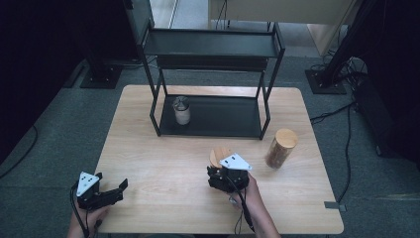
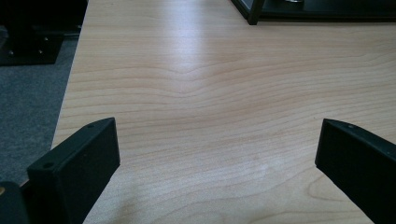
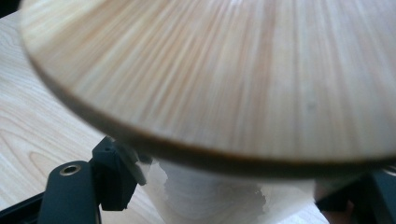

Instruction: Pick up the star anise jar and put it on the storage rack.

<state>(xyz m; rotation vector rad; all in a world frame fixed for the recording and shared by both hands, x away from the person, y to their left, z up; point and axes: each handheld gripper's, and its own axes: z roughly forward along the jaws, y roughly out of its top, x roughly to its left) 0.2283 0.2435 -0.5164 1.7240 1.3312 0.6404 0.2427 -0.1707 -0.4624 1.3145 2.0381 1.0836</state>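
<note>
Your right gripper point(image 1: 224, 174) has its jaws clamped on the body of a jar point(image 3: 205, 196) just under its round wooden lid point(image 1: 218, 154); the jar stands upright at mid-table, long axis vertical, lid facing up. Your left gripper point(image 1: 116, 191) rests near the table's point(image 1: 163, 148) front left corner, jaws spread wide on nothing, pointing right. Beyond, a second wooden-lidded jar point(image 1: 280, 148) stands upright to the right, and a small jar point(image 1: 182, 110) sits on the black rack's point(image 1: 213, 47) lower shelf.
</note>
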